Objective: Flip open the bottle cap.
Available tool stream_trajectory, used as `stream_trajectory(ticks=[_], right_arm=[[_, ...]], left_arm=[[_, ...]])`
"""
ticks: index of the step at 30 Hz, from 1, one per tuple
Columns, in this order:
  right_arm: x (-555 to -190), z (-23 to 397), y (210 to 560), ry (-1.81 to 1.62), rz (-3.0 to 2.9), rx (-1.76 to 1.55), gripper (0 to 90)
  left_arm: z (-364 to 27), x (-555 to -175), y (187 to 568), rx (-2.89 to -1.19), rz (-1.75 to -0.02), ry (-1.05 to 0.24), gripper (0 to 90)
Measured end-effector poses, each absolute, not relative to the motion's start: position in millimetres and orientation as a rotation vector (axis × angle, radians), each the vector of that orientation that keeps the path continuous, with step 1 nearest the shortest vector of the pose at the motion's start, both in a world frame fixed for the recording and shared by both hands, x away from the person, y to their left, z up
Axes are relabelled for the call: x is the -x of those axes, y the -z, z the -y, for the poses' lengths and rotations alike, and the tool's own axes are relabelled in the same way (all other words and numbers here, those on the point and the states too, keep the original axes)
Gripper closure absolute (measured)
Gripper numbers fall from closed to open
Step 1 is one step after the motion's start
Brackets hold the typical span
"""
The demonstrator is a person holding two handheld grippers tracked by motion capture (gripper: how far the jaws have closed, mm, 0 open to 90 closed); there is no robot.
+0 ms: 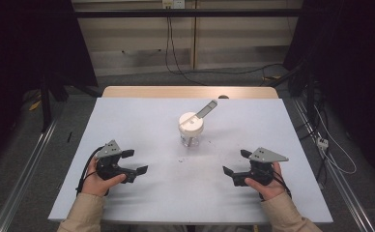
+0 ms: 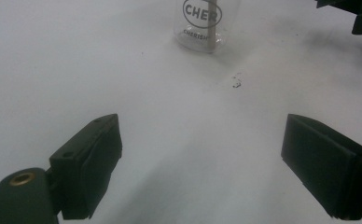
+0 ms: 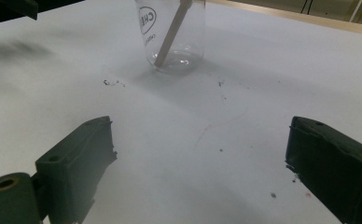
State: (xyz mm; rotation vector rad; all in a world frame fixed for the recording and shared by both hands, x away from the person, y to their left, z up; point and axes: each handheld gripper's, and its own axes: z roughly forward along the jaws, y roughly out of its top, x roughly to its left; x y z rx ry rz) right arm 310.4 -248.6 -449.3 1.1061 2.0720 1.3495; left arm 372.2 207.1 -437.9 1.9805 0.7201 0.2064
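Observation:
A clear glass jar (image 1: 191,139) with a white lid (image 1: 191,123) stands at the middle of the white table. A flat stick (image 1: 206,109) pokes up through the lid and leans to the back right. The jar's printed side (image 2: 202,21) faces the left gripper view, and the stick's lower end (image 3: 170,37) rests inside the jar (image 3: 172,32). My left gripper (image 1: 137,162) is at the front left, my right gripper (image 1: 236,163) at the front right. Both point inward at the jar, stand open and hold nothing between their jaws.
Dark crumbs (image 2: 236,83) lie on the white sheet (image 1: 142,121) in front of the jar. A wooden table edge (image 1: 190,92) shows behind the sheet. Cables (image 1: 176,58) run over the floor beyond, and a metal rail (image 1: 21,179) flanks the left side.

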Motion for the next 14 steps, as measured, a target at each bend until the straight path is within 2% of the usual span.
stream_trajectory(ticks=[14], right_arm=[[-295.3,265.5,452.1,-1.320,-2.076,-1.110,8.2]], left_arm=[[-218.3,-367.3,441.6,-1.981,-0.744,-0.216,11.7]])
